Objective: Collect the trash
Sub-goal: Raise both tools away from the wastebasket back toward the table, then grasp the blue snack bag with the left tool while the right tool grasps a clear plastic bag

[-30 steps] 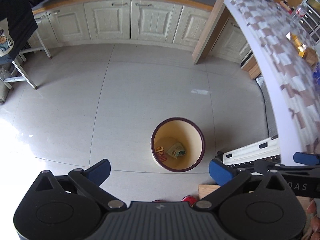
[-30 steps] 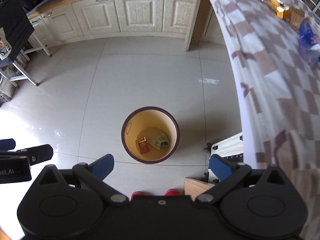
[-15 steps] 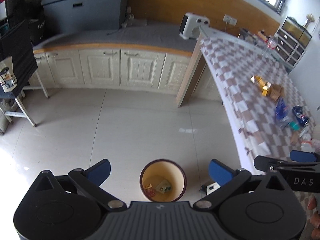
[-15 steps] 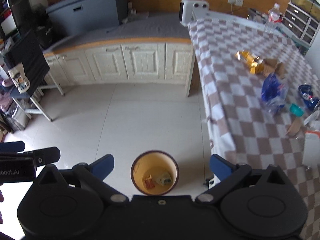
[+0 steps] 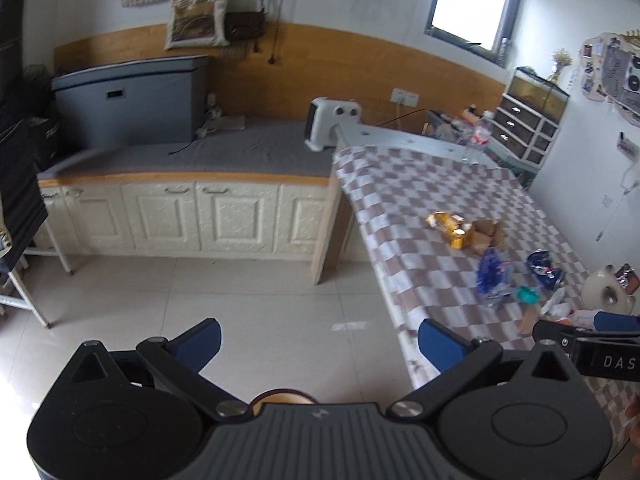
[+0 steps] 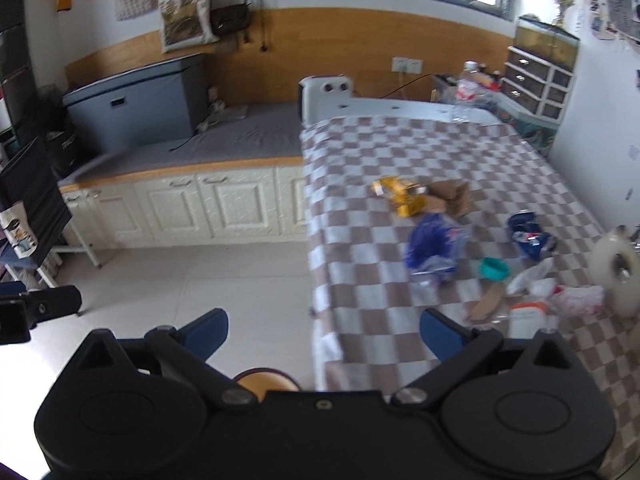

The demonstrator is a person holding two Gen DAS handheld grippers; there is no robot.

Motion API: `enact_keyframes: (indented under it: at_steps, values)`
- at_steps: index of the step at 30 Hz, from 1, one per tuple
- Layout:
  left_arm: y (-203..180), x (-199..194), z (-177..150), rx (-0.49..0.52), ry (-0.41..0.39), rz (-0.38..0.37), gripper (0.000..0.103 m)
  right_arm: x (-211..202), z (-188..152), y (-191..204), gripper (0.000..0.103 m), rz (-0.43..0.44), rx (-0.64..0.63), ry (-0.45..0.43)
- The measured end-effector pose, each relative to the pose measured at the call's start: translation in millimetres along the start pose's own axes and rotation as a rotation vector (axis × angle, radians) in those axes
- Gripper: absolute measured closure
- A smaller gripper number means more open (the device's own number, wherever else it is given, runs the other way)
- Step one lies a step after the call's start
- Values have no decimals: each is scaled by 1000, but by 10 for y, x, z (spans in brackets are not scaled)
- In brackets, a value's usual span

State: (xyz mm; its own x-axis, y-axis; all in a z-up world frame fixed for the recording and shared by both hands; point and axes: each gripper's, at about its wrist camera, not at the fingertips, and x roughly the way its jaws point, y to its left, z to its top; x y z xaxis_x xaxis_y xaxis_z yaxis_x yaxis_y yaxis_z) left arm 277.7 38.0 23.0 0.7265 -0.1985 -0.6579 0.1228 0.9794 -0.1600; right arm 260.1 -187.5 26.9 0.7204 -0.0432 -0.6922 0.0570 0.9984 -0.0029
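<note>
My table (image 6: pixel 460 152) wears a brown-and-white checked cloth; on it I see a yellow wrapper (image 6: pixel 402 196) touching torn cardboard (image 6: pixel 452 196), a blue bag (image 6: pixel 430 246), a teal cup (image 6: pixel 494 269) (near white scraps) and a cream jug (image 6: pixel 614 276)

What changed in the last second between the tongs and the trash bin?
Both tongs swung up from the bin toward the checkered table; the bin slid to the bottom edge of both views. Left tongs and right tongs stayed open and empty; nothing was taken or dropped.
</note>
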Motion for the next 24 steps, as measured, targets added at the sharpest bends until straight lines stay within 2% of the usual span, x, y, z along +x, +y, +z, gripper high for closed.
enact_keyframes:
  at_steps: [5,15,18,24]
  values:
    - [-687,1,20,24,-34,-11,0,-105,4,-669,0,-34,15,-33]
    - [-1945,209,90,83,-98,-7,0,-80,-38,-1988,0,-26,25,-54]
    - [-2292,356,124,144,-110,-24,0,16,-121,-2334,0,-19,33,-44]
    - [-2872,866,157,266,-66,-101,0,270,-344,-2938,0,21,103,-1]
